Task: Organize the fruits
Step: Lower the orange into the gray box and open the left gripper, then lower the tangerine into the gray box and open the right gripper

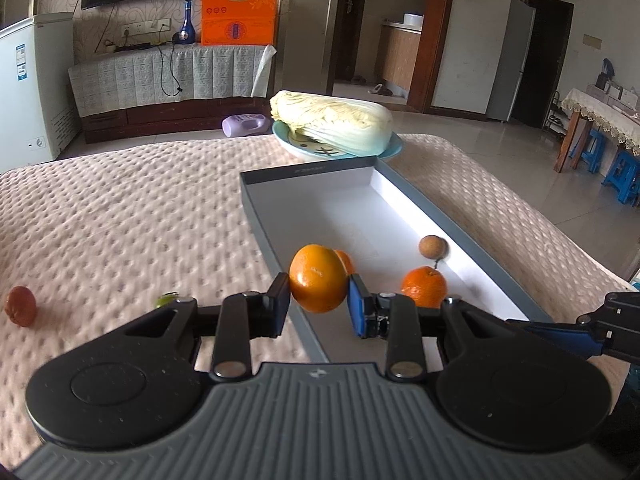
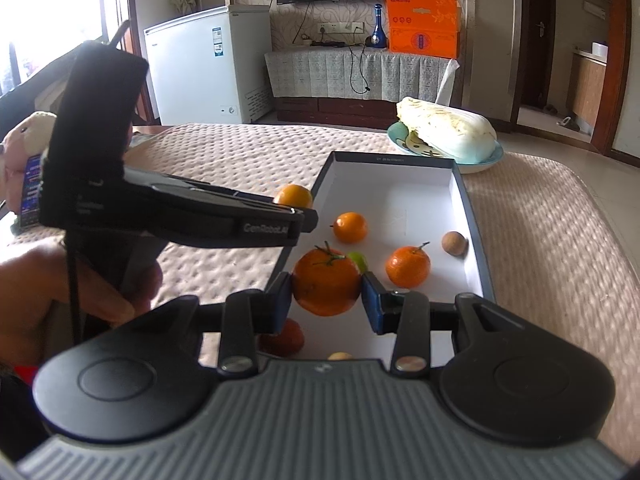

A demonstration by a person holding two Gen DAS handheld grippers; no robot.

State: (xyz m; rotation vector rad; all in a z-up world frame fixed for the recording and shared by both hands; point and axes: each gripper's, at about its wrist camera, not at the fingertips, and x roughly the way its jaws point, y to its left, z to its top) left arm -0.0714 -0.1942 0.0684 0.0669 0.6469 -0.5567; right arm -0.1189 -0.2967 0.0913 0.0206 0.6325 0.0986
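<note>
My left gripper (image 1: 319,295) is shut on a smooth orange (image 1: 318,278), held over the left rim of a grey tray (image 1: 256,208) with a white floor. In the tray lie a small orange (image 1: 345,260), a tangerine (image 1: 424,286) and a brown round fruit (image 1: 433,247). My right gripper (image 2: 326,293) is shut on a stemmed tangerine (image 2: 326,282) above the tray's near end (image 2: 474,216). A green fruit (image 2: 359,261) shows just behind that tangerine. In the right wrist view the left gripper (image 2: 306,220) reaches in from the left with its orange (image 2: 293,196).
On the quilted cloth to the left lie a reddish fruit (image 1: 20,306) and a green fruit (image 1: 166,300). A cabbage (image 1: 332,120) on a blue plate (image 1: 396,146) stands beyond the tray. A red fruit (image 2: 282,338) sits under my right gripper. A hand (image 2: 100,292) grips the left handle.
</note>
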